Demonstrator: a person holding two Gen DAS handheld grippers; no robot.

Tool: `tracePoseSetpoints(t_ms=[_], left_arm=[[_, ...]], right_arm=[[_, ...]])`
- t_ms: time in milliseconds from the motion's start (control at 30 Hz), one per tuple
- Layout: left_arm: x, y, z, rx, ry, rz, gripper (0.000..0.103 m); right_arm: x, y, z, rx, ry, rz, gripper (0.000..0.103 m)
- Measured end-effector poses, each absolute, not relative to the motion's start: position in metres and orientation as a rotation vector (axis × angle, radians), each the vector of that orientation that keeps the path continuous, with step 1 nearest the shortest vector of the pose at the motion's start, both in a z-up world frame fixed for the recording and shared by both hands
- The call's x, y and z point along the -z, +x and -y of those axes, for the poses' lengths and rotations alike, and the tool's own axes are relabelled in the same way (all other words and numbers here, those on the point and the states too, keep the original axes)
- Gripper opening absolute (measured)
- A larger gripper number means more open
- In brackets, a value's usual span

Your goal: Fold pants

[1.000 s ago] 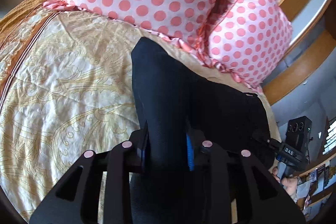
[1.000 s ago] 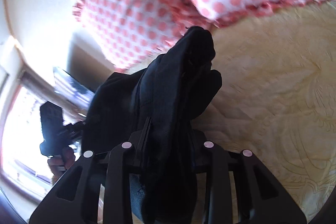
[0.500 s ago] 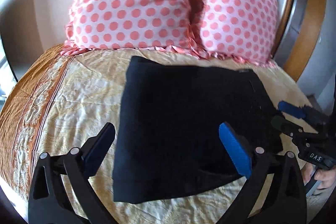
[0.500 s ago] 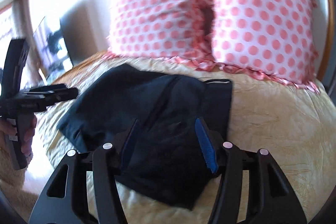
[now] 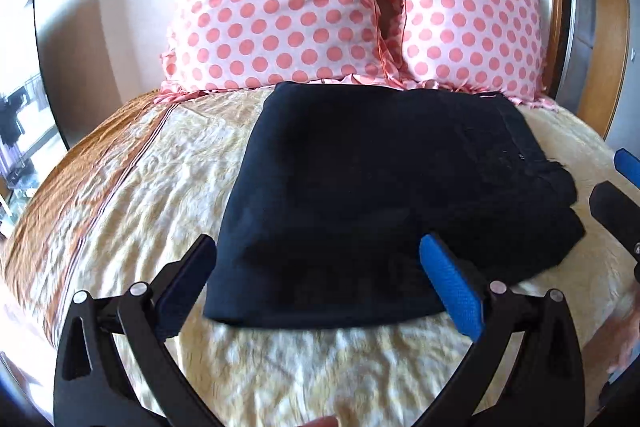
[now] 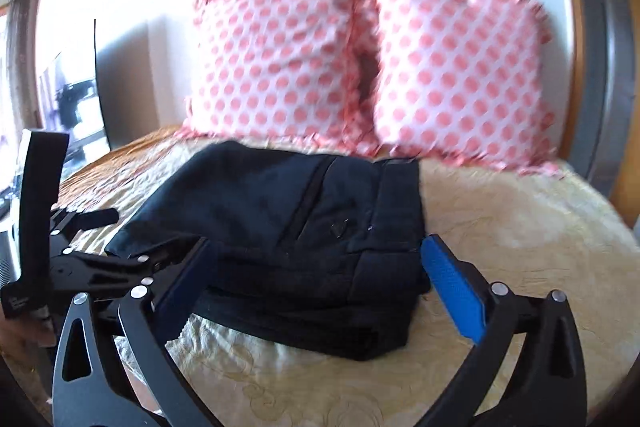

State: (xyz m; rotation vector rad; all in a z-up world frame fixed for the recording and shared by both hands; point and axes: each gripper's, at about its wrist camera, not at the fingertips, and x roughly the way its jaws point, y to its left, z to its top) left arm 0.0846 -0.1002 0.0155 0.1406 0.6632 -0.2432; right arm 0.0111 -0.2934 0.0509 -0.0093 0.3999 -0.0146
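Dark navy pants (image 5: 372,195) lie folded into a compact, roughly rectangular stack on a yellow patterned bedspread (image 5: 168,187), their far edge just short of 2 pink polka-dot pillows (image 5: 280,7) that lean upright at the head of the bed. In the right wrist view the waistband and a pocket seam of the pants (image 6: 304,227) face up, with the layered fold edges turned toward the near side.

Left gripper (image 5: 320,275): held above the near edge of the stack and tilted downward toward it. Its 2 blue-padded fingers (image 5: 452,291) stand spread wide, 1 at each side of the stack's near left corner, clear of the cloth, with nothing gripped. Seen from the right wrist view, the same tool (image 6: 100,263) sits at the left of the pants, its black handle rising at the picture's left edge.

Right gripper (image 6: 312,275): pointed across the bed at a shallower downward tilt, its jaws opening and already wide. The near right end of the stack shows between the blue pads (image 6: 452,291), which do not press on it. From the left wrist view its fingertips (image 5: 624,163) enter at the far right edge, beside the pants. Part of a hand (image 5: 628,339) shows blurred below them.
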Motion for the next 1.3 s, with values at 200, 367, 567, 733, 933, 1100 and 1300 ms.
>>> tracePoseSetpoints(t_ms=[200, 367, 567, 733, 933, 1100, 1300], left_arm=[[0.001, 0.051, 0.083, 0.172, 0.116, -0.700, 0.101], [0.010, 0.027, 0.076, 0.131, 0.158, -0.694, 0.101], [0.014, 0.006, 0.069, 0.133, 0.165, -0.690, 0.101], [0.017, -0.010, 0.069, 0.108, 0.218, -0.668, 0.101], [0.017, -0.026, 0.064, 0.079, 0.242, -0.644, 0.101], [0.018, -0.034, 0.061, 0.074, 0.237, -0.637, 0.101], [0.022, -0.033, 0.061, 0.097, 0.227, -0.664, 0.101]], right_arm=[[-0.041, -0.033, 0.281, 0.137, -0.005, -0.338, 0.102], [-0.030, -0.056, 0.280, 0.203, 0.002, -0.333, 0.102], [-0.007, -0.066, 0.274, 0.239, 0.007, -0.385, 0.102], [0.008, -0.073, 0.267, 0.244, 0.025, -0.408, 0.102], [0.014, -0.077, 0.257, 0.262, 0.010, -0.407, 0.102], [0.015, -0.079, 0.249, 0.267, -0.014, -0.398, 0.102], [0.016, -0.079, 0.247, 0.278, -0.020, -0.402, 0.102]])
